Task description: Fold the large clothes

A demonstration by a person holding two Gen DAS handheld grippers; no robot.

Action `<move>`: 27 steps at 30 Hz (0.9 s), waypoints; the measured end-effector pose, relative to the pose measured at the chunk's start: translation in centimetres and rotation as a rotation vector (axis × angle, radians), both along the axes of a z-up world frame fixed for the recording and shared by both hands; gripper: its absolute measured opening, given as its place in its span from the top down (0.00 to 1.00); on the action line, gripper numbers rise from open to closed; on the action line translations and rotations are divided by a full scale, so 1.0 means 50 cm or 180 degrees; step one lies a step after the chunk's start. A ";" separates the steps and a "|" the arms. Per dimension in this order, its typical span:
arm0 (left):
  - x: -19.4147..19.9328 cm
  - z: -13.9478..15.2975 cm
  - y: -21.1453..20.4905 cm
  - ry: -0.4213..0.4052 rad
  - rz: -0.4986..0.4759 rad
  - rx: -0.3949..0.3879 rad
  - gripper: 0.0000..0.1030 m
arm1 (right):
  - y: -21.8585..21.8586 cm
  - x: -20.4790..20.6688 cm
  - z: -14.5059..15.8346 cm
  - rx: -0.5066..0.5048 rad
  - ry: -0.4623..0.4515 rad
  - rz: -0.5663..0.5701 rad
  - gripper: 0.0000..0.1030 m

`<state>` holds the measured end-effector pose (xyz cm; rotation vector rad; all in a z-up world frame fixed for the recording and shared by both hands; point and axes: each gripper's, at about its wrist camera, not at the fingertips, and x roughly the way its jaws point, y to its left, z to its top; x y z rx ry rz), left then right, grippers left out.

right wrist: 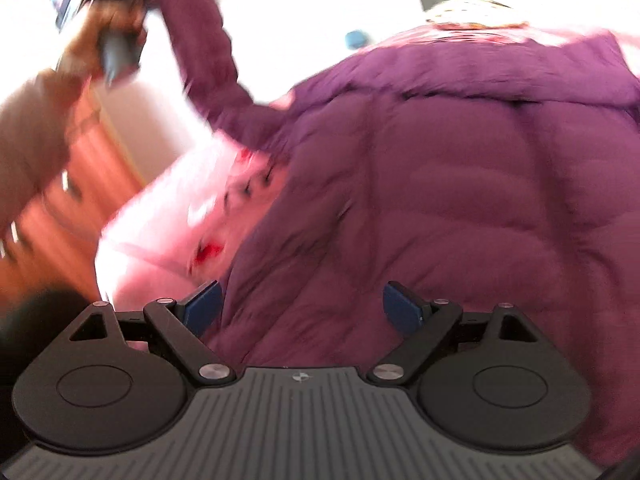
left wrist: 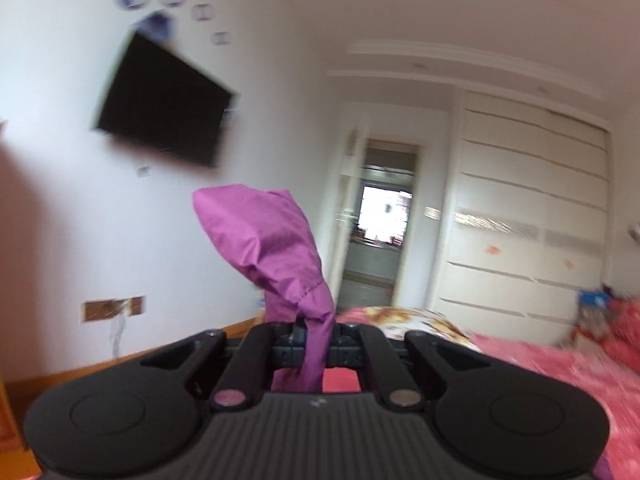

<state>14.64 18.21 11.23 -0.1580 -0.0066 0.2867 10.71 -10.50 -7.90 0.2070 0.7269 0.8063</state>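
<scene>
Plainly the folding has hardly begun. The bed (right wrist: 160,232), with its pink cover, fills the lower part of both views, and on it lies the purple puffer jacket (right wrist: 460,184), spread broad and flat with its quilted body facing up and its far edge toward the pillow end. No fold shows in the body; the hem, the sides and one sleeve, as far as can be seen, are yet to be brought in.

Only the sleeve (right wrist: 200,40) on the left has been taken up. In the right wrist view it rises from the shoulder as a long arc toward the upper left, where a hand (right wrist: 104,20) grips the left gripper; its end there is too blurred to read.

The left wrist view supplies what that one lacks: the left gripper (left wrist: 318,344) has its jaws together, clamped on the cuff (left wrist: 264,240), which stands bunched above the fingers against the white wall, near a dark television (left wrist: 164,104) and a doorway (left wrist: 380,220). It shows nothing of the jacket's body.

The right gripper (right wrist: 302,308) hangs over the near edge of the jacket, its blue pads (right wrist: 402,308) well apart and holding nothing.
</scene>
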 end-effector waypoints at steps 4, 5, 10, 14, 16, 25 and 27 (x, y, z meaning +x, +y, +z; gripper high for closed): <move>0.058 0.017 -0.121 0.0124 -0.0342 0.0263 0.99 | -0.122 0.061 0.014 0.0875 0.0357 -0.0311 0.00; 0.075 0.018 -0.160 0.0168 -0.0446 0.0326 0.99 | -0.155 0.074 0.013 0.1063 0.0397 -0.0430 0.00; 0.152 0.010 -0.305 0.0383 -0.0864 0.0526 0.99 | -0.261 0.107 -0.008 0.1232 0.0378 -0.0958 0.00; 0.218 -0.005 -0.403 0.0548 -0.1100 0.0661 0.99 | -0.313 0.125 -0.028 0.1478 0.0528 -0.1175 0.00; 0.246 -0.025 -0.448 0.0637 -0.1201 0.0727 0.99 | -0.316 0.128 -0.032 0.1535 0.0578 -0.1193 0.00; 0.317 -0.195 -0.626 0.1203 -0.1747 0.1236 0.98 | -0.411 0.101 -0.047 0.2210 0.0667 -0.1770 0.00; 0.320 -0.230 -0.636 0.1312 -0.1810 0.1249 0.98 | -0.434 0.090 -0.049 0.2259 0.0627 -0.1970 0.00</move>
